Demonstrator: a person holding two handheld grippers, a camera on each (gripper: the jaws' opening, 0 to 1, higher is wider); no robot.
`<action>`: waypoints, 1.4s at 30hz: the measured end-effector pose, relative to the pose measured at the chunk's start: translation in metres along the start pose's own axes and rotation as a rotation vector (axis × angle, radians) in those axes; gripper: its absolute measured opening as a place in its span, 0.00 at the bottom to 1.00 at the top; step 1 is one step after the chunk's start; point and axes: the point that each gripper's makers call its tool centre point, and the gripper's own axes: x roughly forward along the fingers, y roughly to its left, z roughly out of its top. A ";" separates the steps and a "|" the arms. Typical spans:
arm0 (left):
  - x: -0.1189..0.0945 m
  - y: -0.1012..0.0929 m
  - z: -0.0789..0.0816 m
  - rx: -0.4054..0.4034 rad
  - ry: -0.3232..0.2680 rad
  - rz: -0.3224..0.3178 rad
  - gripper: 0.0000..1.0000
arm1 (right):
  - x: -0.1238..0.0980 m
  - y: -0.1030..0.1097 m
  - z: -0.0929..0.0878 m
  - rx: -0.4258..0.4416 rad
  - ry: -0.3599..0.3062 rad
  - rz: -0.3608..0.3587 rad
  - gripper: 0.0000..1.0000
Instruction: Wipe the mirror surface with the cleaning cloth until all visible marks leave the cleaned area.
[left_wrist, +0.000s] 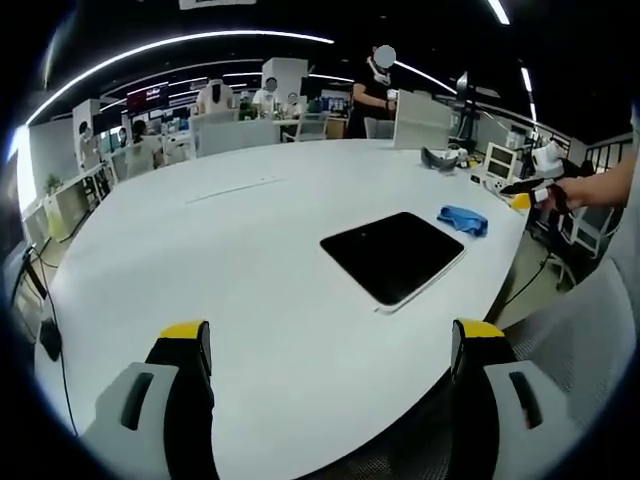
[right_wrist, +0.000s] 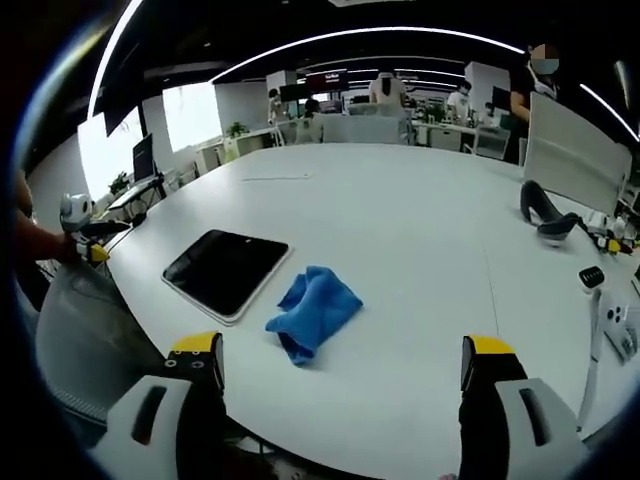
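Note:
A dark rectangular mirror (left_wrist: 394, 255) with a white rim lies flat on the white table (left_wrist: 230, 250); in the right gripper view the mirror (right_wrist: 226, 271) sits left of centre. A crumpled blue cloth (left_wrist: 464, 219) rests just beyond the mirror's far corner, and the cloth (right_wrist: 314, 310) lies right beside the mirror in the right gripper view. My left gripper (left_wrist: 330, 350) hovers open over the table's near edge, short of the mirror. My right gripper (right_wrist: 340, 365) is open too, with the cloth just ahead of its jaws. The other gripper (left_wrist: 540, 185) shows at the right, held by a hand.
A dark headset-like item (right_wrist: 548, 212) and small white devices (right_wrist: 620, 325) lie on the table's right side. A grey divider panel (right_wrist: 572, 150) stands behind them. Desks, chairs and several people occupy the far background. A grey-clothed leg (right_wrist: 85, 330) borders the table edge.

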 end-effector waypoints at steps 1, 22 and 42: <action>0.000 0.000 0.000 0.001 0.001 -0.001 0.99 | 0.000 0.000 0.000 0.005 0.000 0.003 0.96; 0.000 0.001 -0.001 0.001 -0.005 -0.007 0.99 | 0.022 0.001 0.032 -0.008 -0.002 0.007 0.85; 0.002 0.002 -0.005 0.000 0.014 -0.005 0.98 | 0.092 0.005 0.014 -0.048 0.164 0.004 0.31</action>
